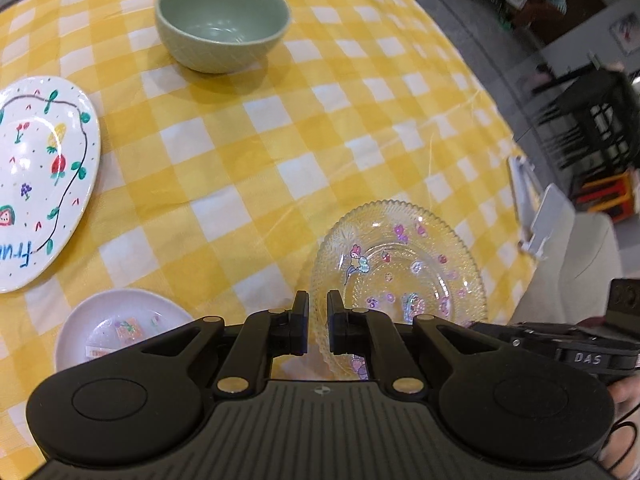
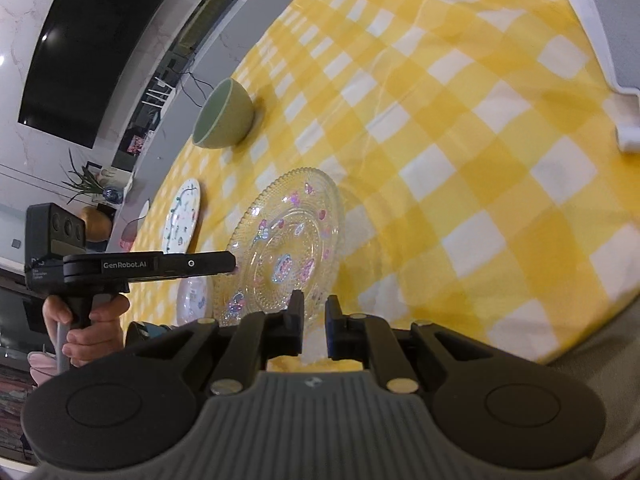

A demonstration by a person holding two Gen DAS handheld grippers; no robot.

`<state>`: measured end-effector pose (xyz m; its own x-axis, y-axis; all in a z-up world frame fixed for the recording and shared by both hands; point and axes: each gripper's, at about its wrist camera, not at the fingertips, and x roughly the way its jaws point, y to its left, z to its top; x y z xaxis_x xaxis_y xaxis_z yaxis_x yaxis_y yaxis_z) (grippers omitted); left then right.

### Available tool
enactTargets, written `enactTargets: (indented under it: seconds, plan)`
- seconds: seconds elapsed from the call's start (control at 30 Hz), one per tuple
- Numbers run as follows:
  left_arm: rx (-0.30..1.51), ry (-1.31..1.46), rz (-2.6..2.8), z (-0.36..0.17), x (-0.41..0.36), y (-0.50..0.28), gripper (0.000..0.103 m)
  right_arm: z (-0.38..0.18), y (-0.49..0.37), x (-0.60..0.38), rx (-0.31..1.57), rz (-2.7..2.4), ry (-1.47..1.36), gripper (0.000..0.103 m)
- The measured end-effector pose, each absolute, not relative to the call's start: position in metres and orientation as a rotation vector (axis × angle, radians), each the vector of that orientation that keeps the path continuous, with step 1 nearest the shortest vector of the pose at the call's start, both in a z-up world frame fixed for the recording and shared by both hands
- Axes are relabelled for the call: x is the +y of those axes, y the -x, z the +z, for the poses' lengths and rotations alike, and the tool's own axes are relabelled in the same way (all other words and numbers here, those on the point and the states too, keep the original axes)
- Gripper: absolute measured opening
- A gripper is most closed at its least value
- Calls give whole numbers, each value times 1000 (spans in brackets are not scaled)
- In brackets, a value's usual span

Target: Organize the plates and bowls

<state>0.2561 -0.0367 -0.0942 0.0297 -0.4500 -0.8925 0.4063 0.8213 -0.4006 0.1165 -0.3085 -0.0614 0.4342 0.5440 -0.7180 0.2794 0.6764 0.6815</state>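
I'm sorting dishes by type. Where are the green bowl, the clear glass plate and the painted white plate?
green bowl (image 1: 218, 28): left wrist view, inner wall.
clear glass plate (image 2: 286, 240): right wrist view, centre.
painted white plate (image 1: 40, 168): left wrist view, painted face.

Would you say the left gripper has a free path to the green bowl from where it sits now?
Probably yes. Between the left gripper and the green bowl lies only bare checked cloth; the glass plate and painted plate sit off to either side.

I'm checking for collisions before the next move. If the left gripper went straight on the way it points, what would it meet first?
Most likely the clear glass plate: the left gripper already has that plate's near rim between its narrowly parted fingers. Whether the pads touch the glass is unclear.
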Motion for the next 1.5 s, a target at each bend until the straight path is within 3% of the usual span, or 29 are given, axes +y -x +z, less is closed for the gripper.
enactTargets:
  seconds: [0.8,1.17,1.27,1.33,1.5]
  plan:
    - [1349,-231,-630,-90,-83,-225,10,-63,-98,-299,1243,112,-766,11]
    - [1295,-282,-636,-87,-94,-216,21,-60,-98,-295,1235,85,-702,19]
    - [1237,-283,-655,-79,-95,-213,40,-52,-97,-291,1186,84,-644,33]
    - [1217,-259,-648,-73,-95,-213,63,-46,-95,-289,1148,73,-604,40]
    - [1116,-235,-584,-56,-91,-210,78,-37,-93,-292,1071,45,-575,67]
